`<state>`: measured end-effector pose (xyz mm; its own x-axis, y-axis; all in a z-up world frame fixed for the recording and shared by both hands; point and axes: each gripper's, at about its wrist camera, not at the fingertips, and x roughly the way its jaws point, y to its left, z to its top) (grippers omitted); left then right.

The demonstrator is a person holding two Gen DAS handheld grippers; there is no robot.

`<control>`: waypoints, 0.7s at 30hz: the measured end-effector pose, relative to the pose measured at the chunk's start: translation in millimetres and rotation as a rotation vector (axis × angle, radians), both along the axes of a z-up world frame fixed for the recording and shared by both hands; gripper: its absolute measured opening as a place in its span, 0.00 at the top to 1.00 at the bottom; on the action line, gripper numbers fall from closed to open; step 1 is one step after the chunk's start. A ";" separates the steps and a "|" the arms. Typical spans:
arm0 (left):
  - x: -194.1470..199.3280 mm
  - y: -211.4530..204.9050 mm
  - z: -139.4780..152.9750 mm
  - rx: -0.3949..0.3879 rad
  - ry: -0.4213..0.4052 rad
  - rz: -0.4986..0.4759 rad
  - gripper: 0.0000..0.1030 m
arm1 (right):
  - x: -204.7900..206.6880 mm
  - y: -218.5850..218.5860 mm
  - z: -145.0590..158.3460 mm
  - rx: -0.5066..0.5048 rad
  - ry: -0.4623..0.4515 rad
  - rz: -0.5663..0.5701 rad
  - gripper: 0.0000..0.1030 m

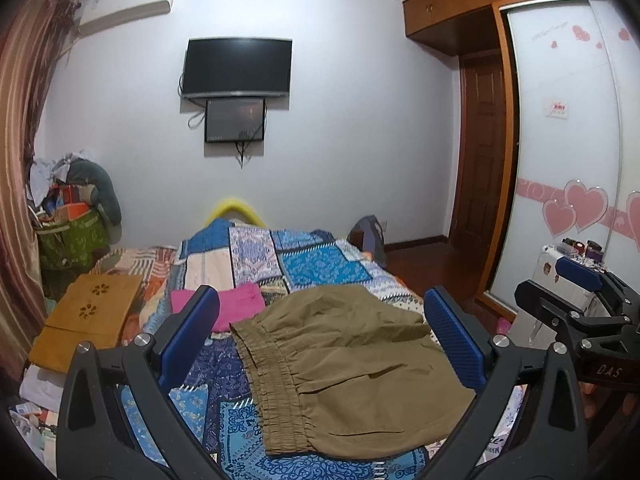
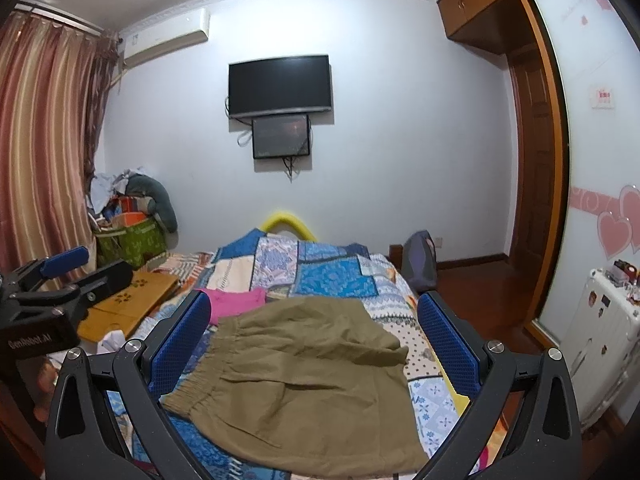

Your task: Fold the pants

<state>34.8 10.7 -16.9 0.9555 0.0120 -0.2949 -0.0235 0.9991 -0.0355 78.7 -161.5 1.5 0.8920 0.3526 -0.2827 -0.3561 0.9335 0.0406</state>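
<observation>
Olive-brown pants (image 1: pixel 344 368) lie on the patchwork bedspread (image 1: pixel 320 264), elastic waistband to the left, one leg folded over at the far side. They also show in the right wrist view (image 2: pixel 312 380). My left gripper (image 1: pixel 320 340) is open and empty, held above the pants. My right gripper (image 2: pixel 316 340) is open and empty, also above the pants. The right gripper shows at the right edge of the left view (image 1: pixel 580 300); the left gripper shows at the left edge of the right view (image 2: pixel 60 280).
A folded pink garment (image 1: pixel 236 304) lies beyond the pants. A wooden lap tray (image 1: pixel 88 320) sits on the bed's left side. A green bag (image 1: pixel 72 236) with clutter stands in the corner. A white suitcase (image 2: pixel 600 340) stands at the right by the wardrobe.
</observation>
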 end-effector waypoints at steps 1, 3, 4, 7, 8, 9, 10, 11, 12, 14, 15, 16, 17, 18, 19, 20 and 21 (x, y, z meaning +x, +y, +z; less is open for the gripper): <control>6.4 2.2 -3.2 -0.002 0.016 0.004 0.00 | 8.0 -2.1 -5.0 -0.002 0.018 -0.007 0.00; 20.3 6.6 -10.4 -0.005 0.051 0.011 0.00 | 17.0 -6.6 -11.3 -0.005 0.039 -0.019 0.00; 26.6 7.6 -13.1 -0.006 0.066 0.010 0.00 | 22.7 -8.8 -15.6 -0.011 0.053 -0.027 0.00; 53.6 17.5 -28.8 -0.027 0.139 0.013 0.00 | 41.7 -16.8 -30.1 -0.036 0.097 -0.054 0.00; 60.0 21.9 -33.4 -0.038 0.158 0.016 0.00 | 50.6 -20.7 -36.7 -0.046 0.118 -0.065 0.00; 70.3 27.6 -39.8 -0.055 0.192 0.019 0.00 | 56.8 -24.2 -41.5 -0.053 0.134 -0.071 0.00; 78.9 31.4 -44.9 -0.064 0.219 0.019 0.00 | 63.7 -26.7 -47.2 -0.063 0.154 -0.078 0.00; 88.1 35.8 -50.7 -0.071 0.245 0.027 0.00 | 73.8 -31.2 -56.1 -0.076 0.176 -0.083 0.00; 97.4 39.9 -57.8 -0.067 0.269 0.038 0.00 | 75.3 -32.8 -58.7 -0.084 0.186 -0.087 0.00; 114.9 46.9 -72.1 -0.054 0.320 0.055 0.00 | 87.4 -39.7 -70.8 -0.110 0.222 -0.107 0.00; 122.3 48.9 -78.5 -0.054 0.341 0.055 0.00 | 90.9 -42.8 -74.7 -0.119 0.237 -0.111 0.00; 130.0 51.7 -85.6 -0.053 0.361 0.057 0.00 | 98.2 -46.4 -81.7 -0.130 0.261 -0.114 0.00; 137.1 54.4 -92.7 -0.051 0.386 0.061 0.00 | 103.3 -48.7 -86.2 -0.134 0.280 -0.114 0.00; 145.1 57.2 -100.7 -0.041 0.412 0.071 0.00 | 109.8 -51.8 -92.2 -0.133 0.306 -0.109 0.00; 152.9 59.2 -108.6 -0.017 0.436 0.085 0.00 | 116.0 -54.7 -96.8 -0.129 0.326 -0.105 0.00; 159.5 61.2 -115.4 0.004 0.456 0.098 0.00 | 123.1 -58.2 -103.6 -0.122 0.358 -0.097 0.00; 165.2 63.9 -122.4 0.019 0.474 0.108 0.00 | 130.0 -61.2 -110.4 -0.116 0.391 -0.087 0.00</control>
